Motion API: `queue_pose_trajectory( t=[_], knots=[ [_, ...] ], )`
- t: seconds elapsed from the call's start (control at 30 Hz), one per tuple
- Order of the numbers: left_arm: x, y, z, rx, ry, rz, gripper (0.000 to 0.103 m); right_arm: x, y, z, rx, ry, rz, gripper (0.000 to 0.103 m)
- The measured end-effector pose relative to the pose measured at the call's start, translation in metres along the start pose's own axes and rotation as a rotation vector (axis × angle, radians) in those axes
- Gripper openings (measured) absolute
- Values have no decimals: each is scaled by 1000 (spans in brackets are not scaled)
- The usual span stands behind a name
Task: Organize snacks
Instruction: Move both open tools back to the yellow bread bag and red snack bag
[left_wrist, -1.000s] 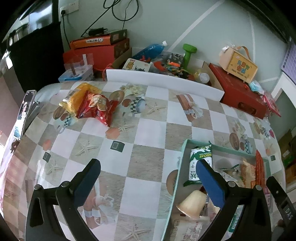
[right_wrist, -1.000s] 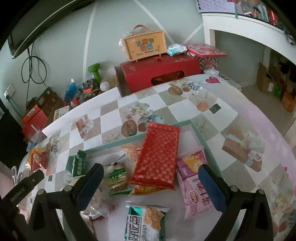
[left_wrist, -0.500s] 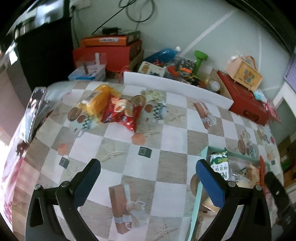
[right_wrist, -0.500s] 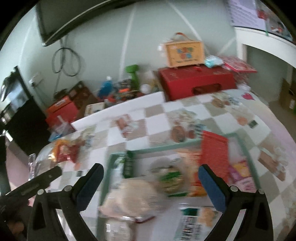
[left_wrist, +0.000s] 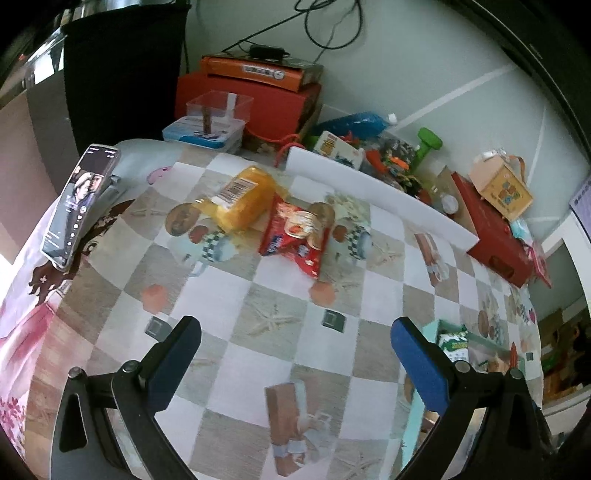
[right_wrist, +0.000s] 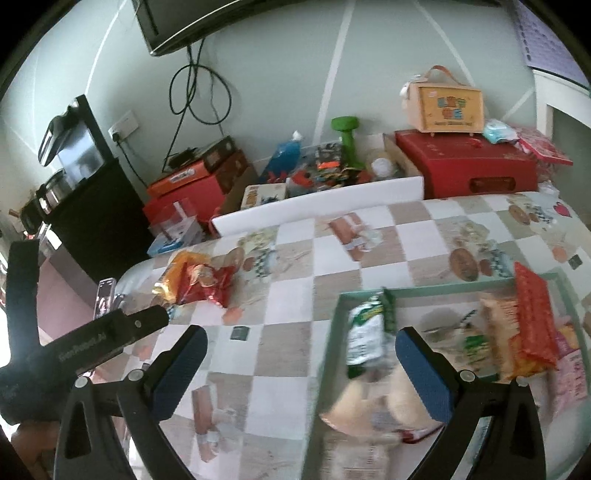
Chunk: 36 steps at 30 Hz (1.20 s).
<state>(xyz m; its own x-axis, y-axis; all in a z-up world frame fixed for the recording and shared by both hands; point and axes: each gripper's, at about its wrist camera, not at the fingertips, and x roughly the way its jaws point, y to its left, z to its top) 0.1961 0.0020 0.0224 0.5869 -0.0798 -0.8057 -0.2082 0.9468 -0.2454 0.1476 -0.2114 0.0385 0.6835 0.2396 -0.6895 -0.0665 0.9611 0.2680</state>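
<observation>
While both tools hang above the checked tablecloth (left_wrist: 229, 280), neither carries anything: the left gripper (left_wrist: 295, 354) has its blue pads spread wide over bare cloth, and the right gripper (right_wrist: 301, 363) is likewise wide apart, its right pad over the near-left corner of the green tray (right_wrist: 436, 290).

From the left wrist view, two loose snacks lie at about 12 o'clock, well ahead of the fingers: a yellow packet (left_wrist: 242, 201) and a red snack bag (left_wrist: 297, 234), touching each other side by side, the yellow one toward 11 o'clock. A phone (left_wrist: 79, 206) leans at the table's edge near 10 o'clock. The tray's corner peeks in at 4 o'clock, just behind the right pad, with a green-and-white biscuit pack (left_wrist: 456, 341) inside.

From the right wrist view, the tray fills the 3 to 5 o'clock area and holds the biscuit pack (right_wrist: 369, 330), a long red packet (right_wrist: 533, 315) lying over other wrappers, and some pale blurred packs at the near end. The two loose snacks sit at 10 o'clock, well apart from the tray.
</observation>
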Motion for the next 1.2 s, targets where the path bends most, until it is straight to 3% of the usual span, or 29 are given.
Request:
queue_pose_trajectory(
  t=[0.57,1.2],
  knots=[
    [31,53,47,-40,12,11,102,53,56,6,-86,63,-11,102],
    [97,74,102,-2,-32,-19,102,144,111,36,-181,17,36,98]
  ],
)
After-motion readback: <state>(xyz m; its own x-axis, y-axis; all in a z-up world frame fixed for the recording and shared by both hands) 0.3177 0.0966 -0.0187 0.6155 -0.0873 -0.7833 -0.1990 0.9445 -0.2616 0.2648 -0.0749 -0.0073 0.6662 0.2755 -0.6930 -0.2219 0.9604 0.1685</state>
